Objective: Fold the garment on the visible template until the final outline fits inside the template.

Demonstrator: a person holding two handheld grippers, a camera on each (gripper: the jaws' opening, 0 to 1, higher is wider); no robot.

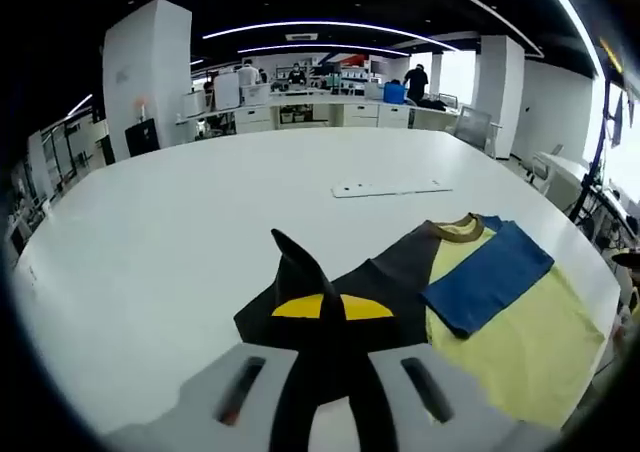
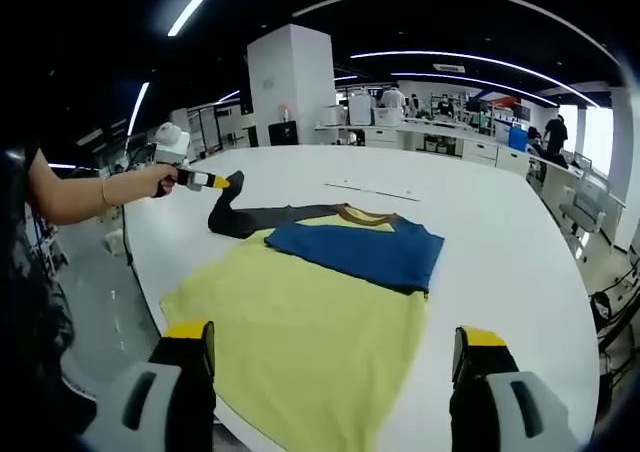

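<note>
Left gripper (image 2: 232, 181) fingers are pinched on the dark sleeve (image 2: 262, 218), lifted off the shirt (image 2: 310, 322); a slip is likely. Right gripper (image 2: 335, 362) fingers are spread, empty.

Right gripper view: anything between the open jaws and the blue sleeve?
Just the yellow shirt body. It runs unbroken from the right gripper up to the blue sleeve, as the right gripper view shows.

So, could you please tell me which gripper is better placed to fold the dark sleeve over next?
Probably the left gripper: its jaws are already shut on the dark sleeve, lifted off the table. The right gripper is open by the yellow hem, away from it.
</note>
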